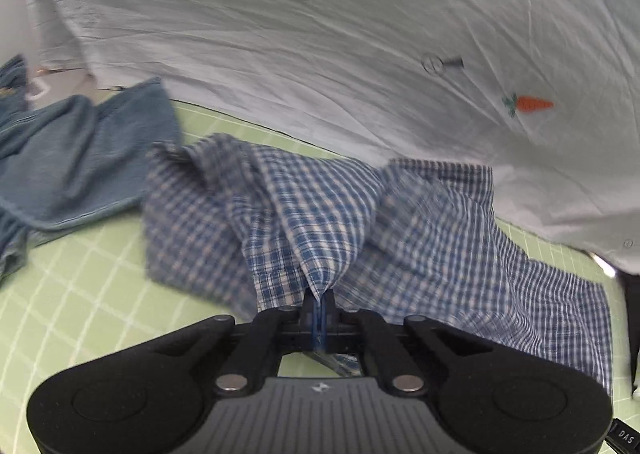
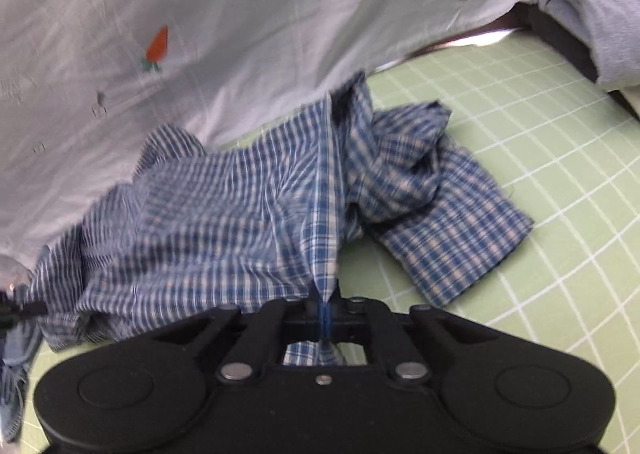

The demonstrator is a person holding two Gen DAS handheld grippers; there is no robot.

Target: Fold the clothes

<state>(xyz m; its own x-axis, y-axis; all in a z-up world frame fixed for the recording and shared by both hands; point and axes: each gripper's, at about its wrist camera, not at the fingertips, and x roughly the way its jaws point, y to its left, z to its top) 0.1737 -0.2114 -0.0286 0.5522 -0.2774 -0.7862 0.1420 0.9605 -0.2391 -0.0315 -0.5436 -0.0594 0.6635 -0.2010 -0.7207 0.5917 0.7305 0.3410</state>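
We hold checked shirt (image 1: 320,214) at two spots: left gripper (image 1: 320,300) clamped tight on pinch of its cloth, right gripper (image 2: 325,300) likewise. Shirt sits crumpled on green mat (image 1: 80,314), beside white garment (image 1: 320,54). No fold made yet; spreading and all folds remain. Long axis unclear, too bunched.

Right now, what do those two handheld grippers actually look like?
Both are black plastic. The left gripper has a ribbed grey centre panel with a small white logo; the right gripper is all black. Each has silver pivot pins, hinged arms and slim blue-edged fingers.
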